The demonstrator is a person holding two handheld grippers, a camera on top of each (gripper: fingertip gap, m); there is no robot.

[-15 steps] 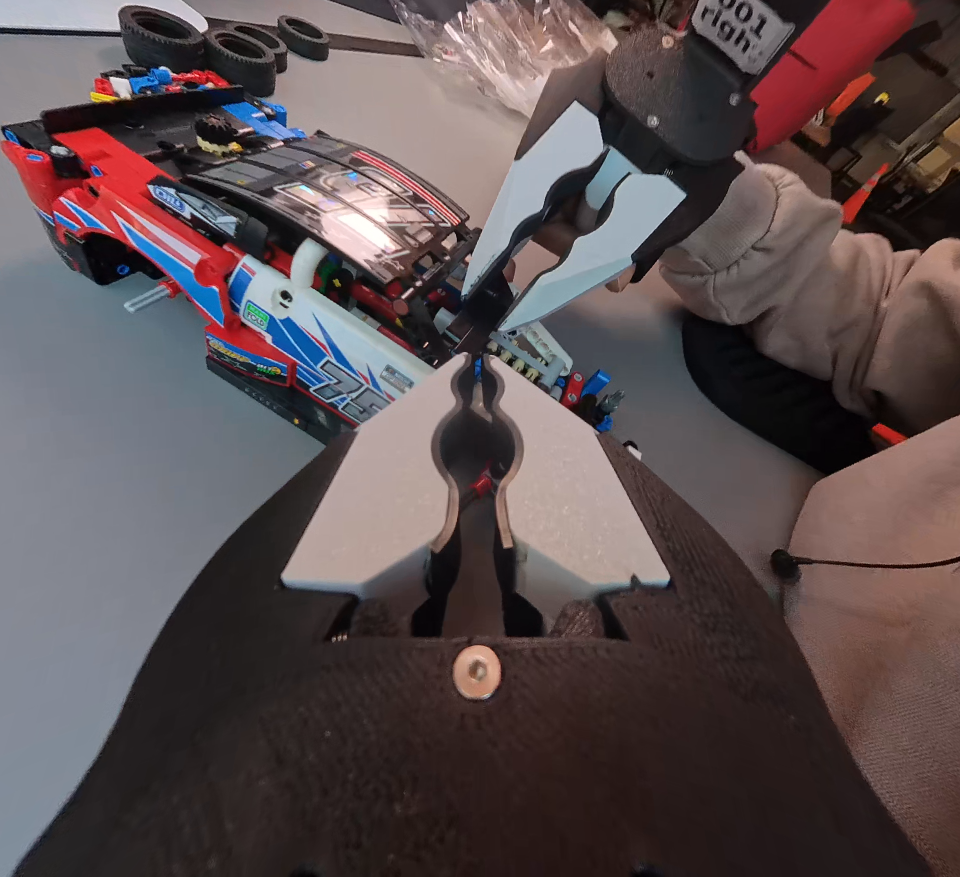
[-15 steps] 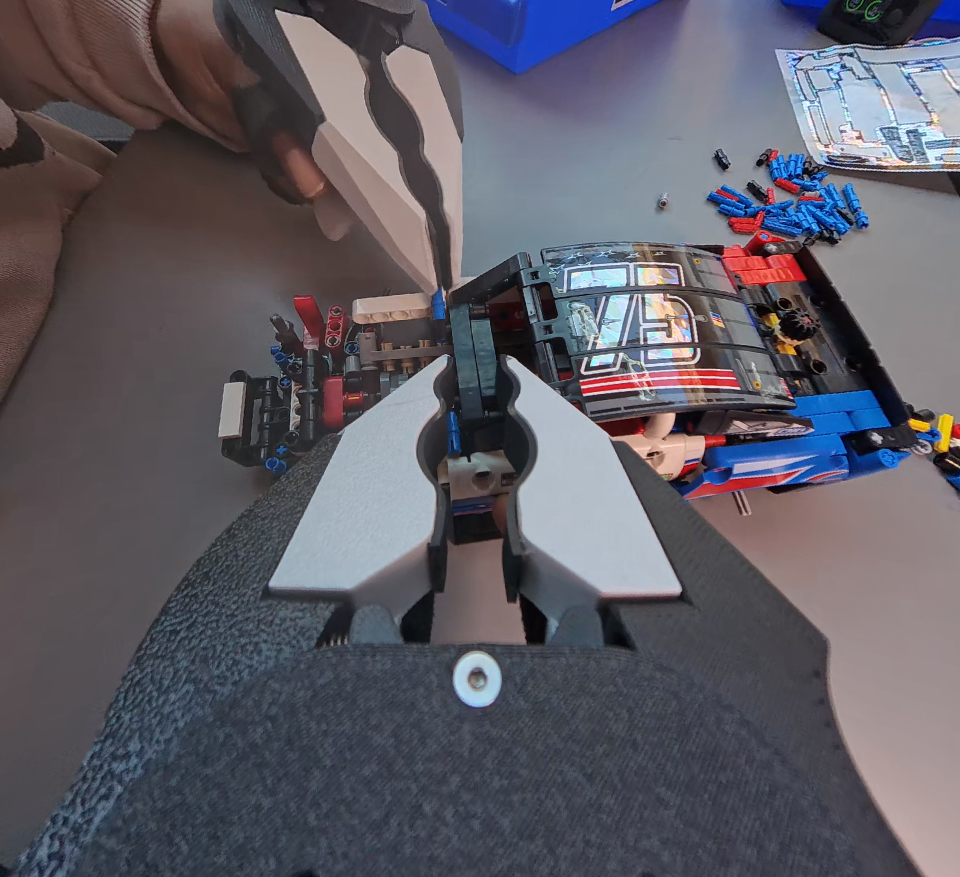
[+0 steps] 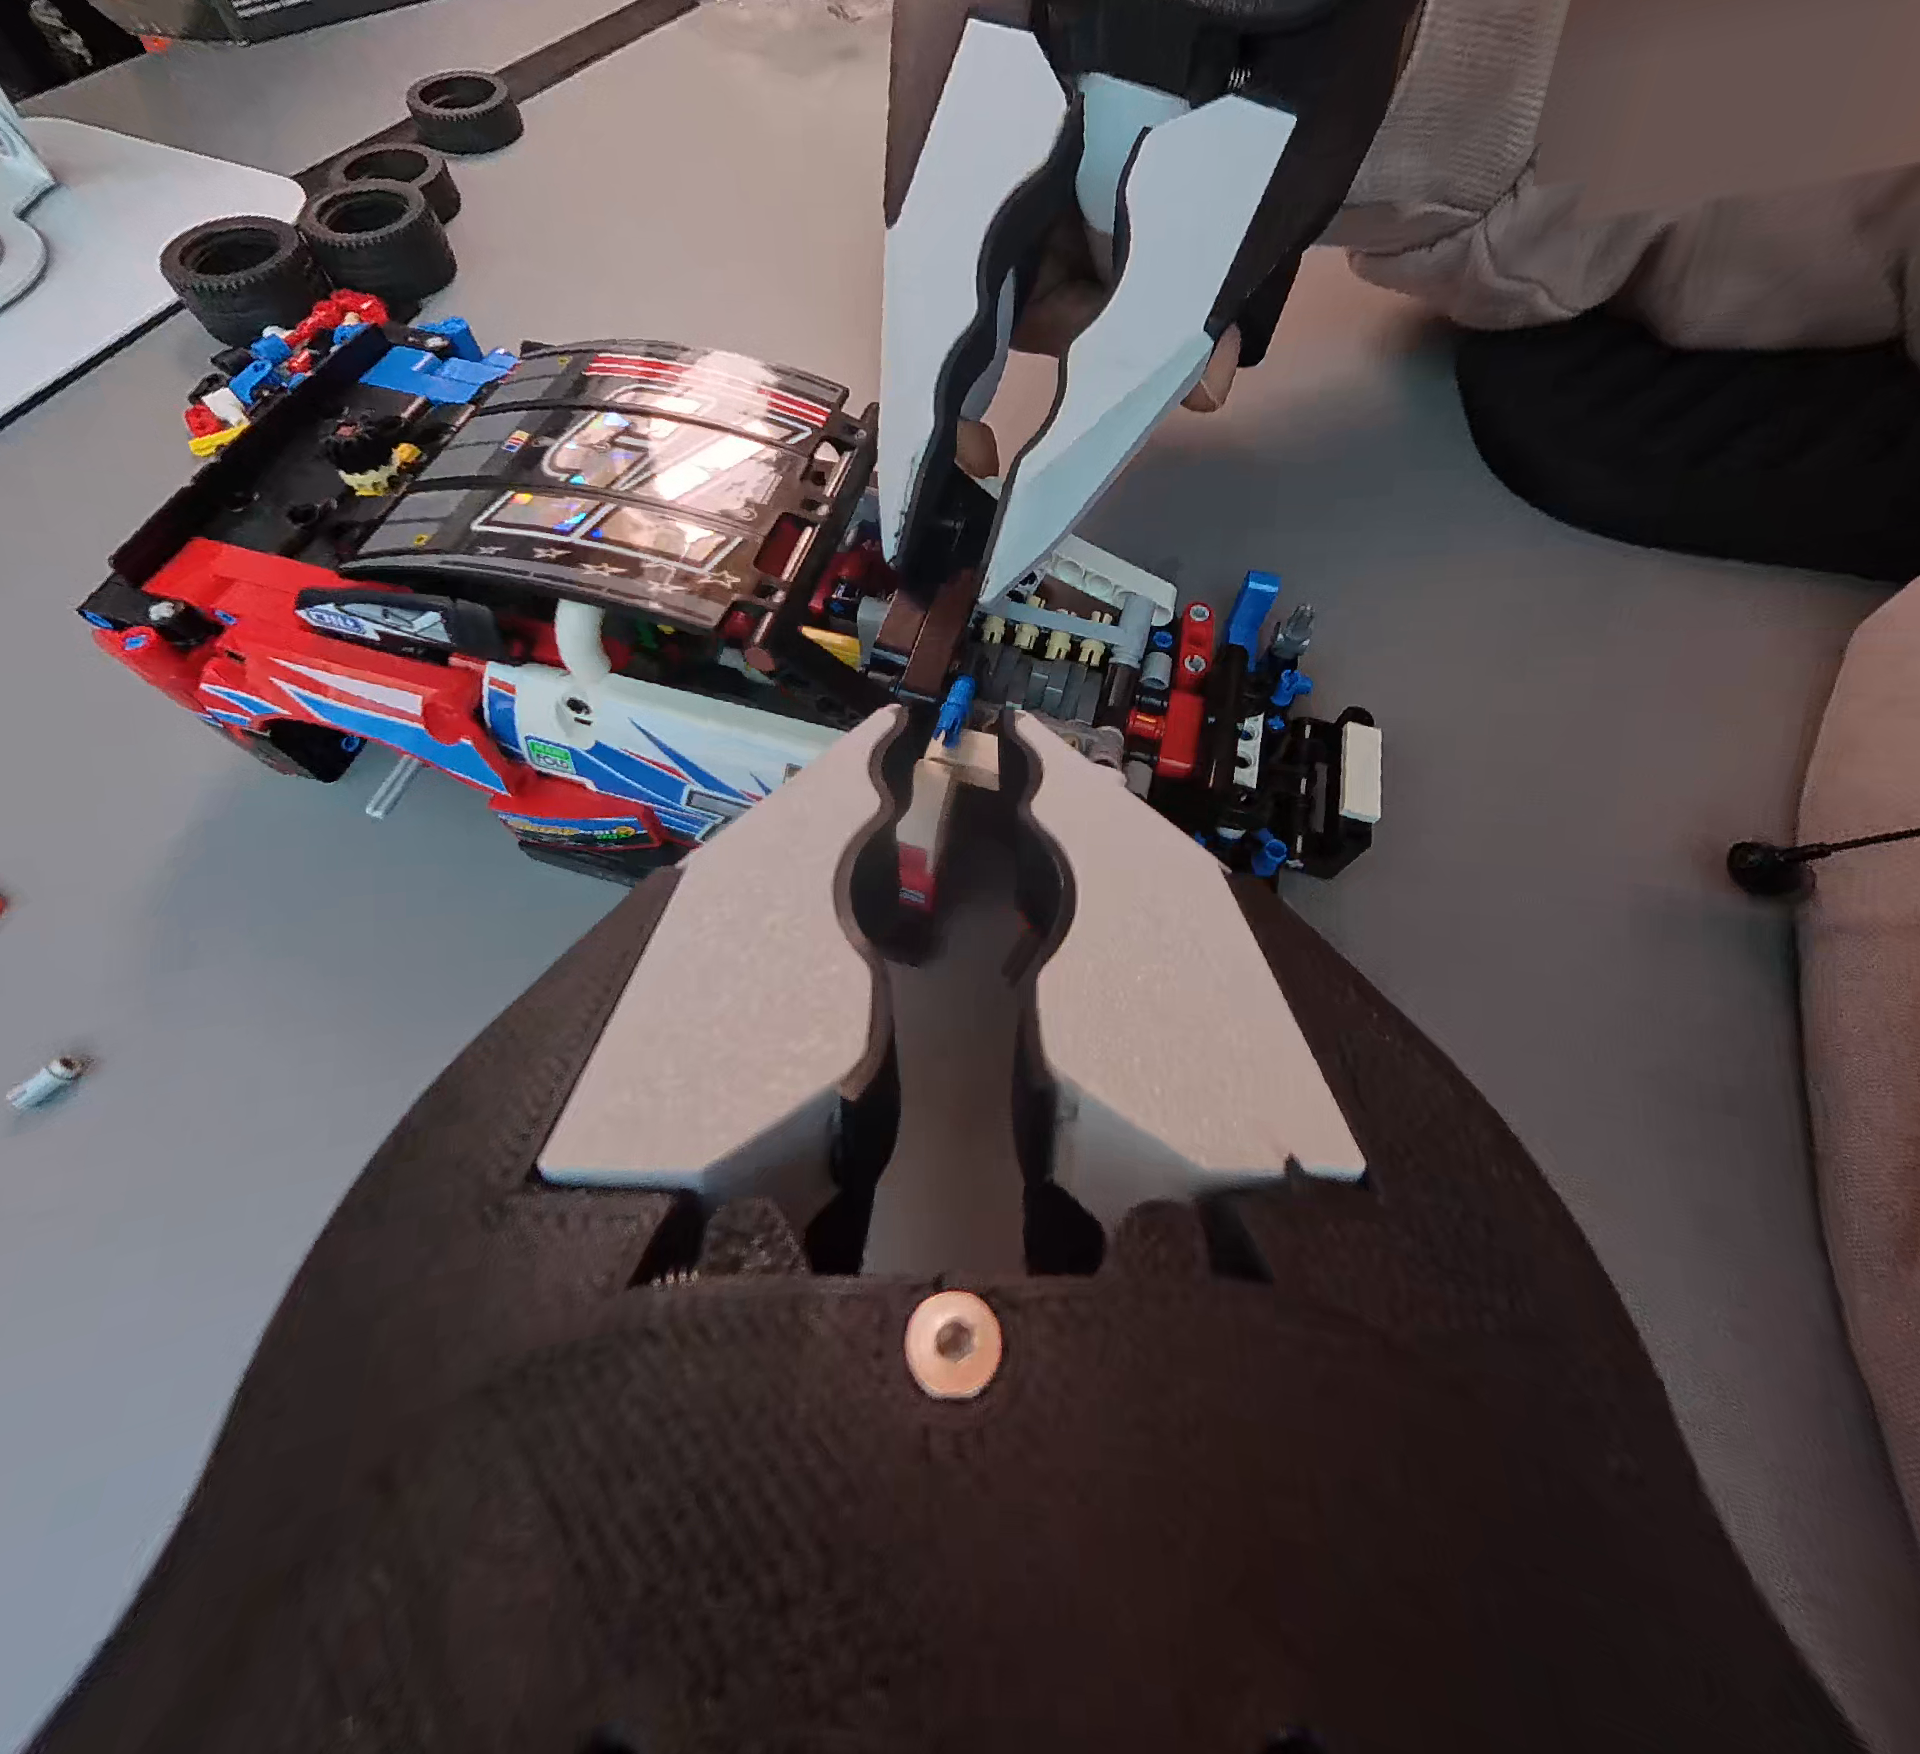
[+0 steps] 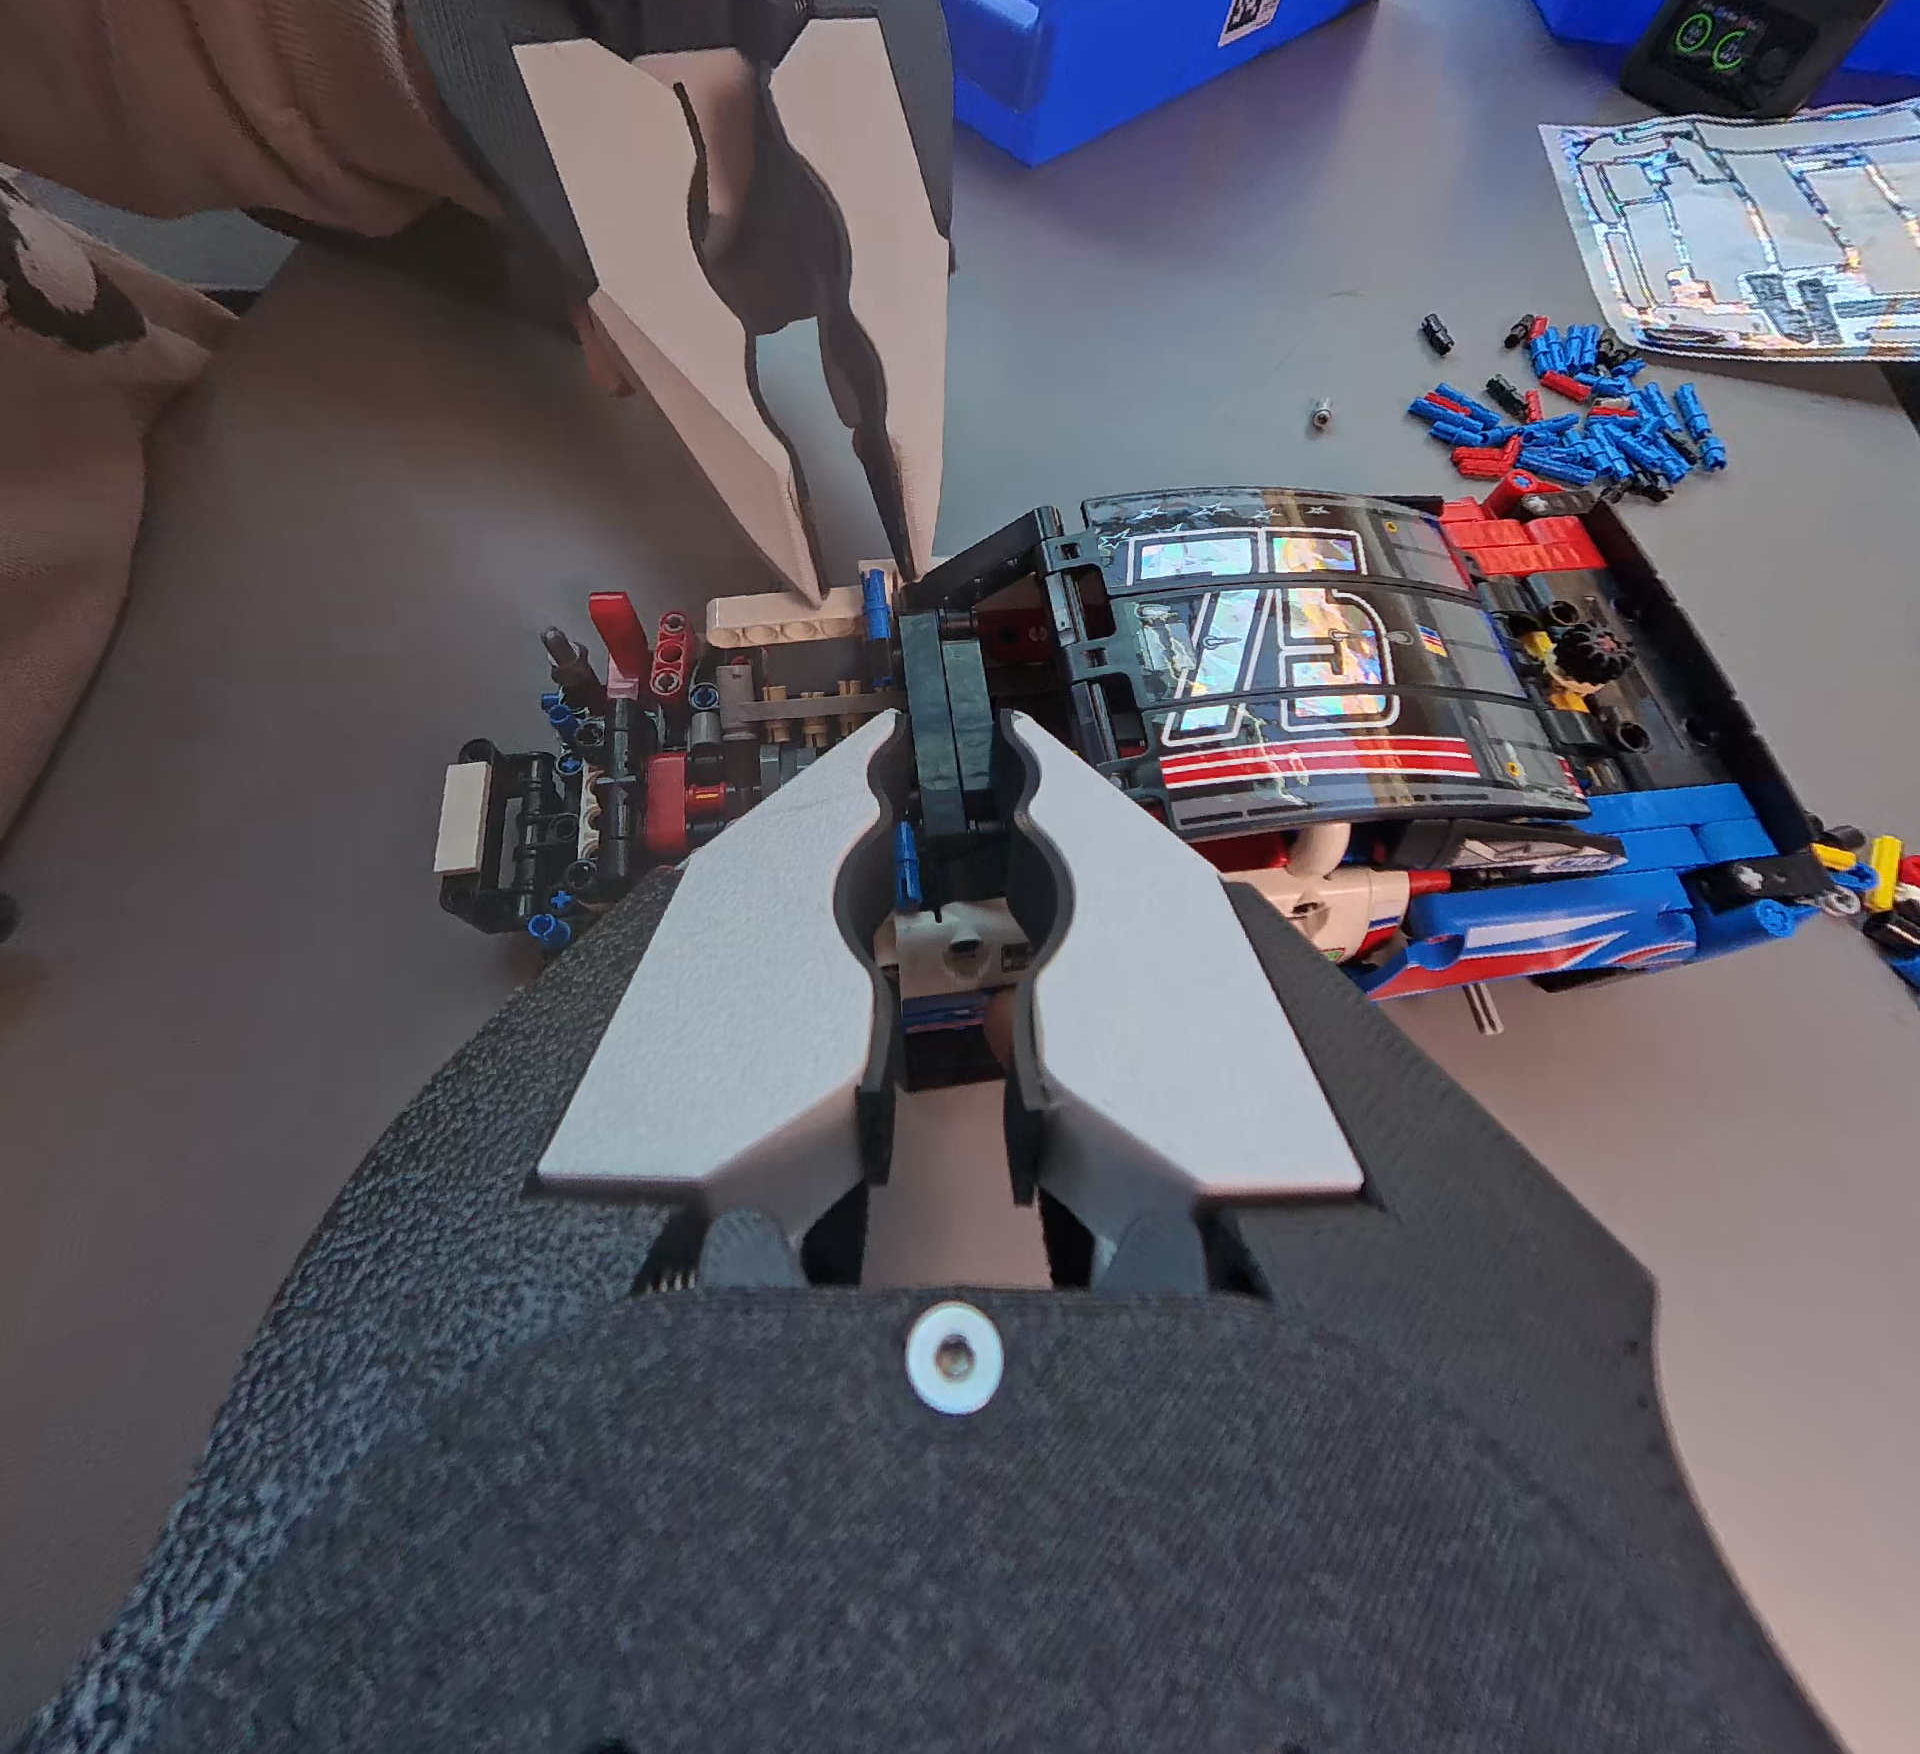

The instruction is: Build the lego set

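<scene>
We observe the left gripper (image 3: 954, 730) with fingers parted, tips at the side of the lego car (image 3: 582, 624) on the grey counter (image 3: 208, 1029). The right gripper (image 3: 940, 561) descends from above, its fingers closed on a black piece (image 3: 925, 624) behind the roof. Four black tyres (image 3: 353, 229) lie beyond the car.

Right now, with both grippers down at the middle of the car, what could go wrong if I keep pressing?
1. The right gripper clamps the upright black piece behind the roof; pushing at an angle may pop the roof panels loose.
2. The left gripper is open beside the small blue pin, which could be knocked off.
3. The car sits loose on the table and may slide.
</scene>
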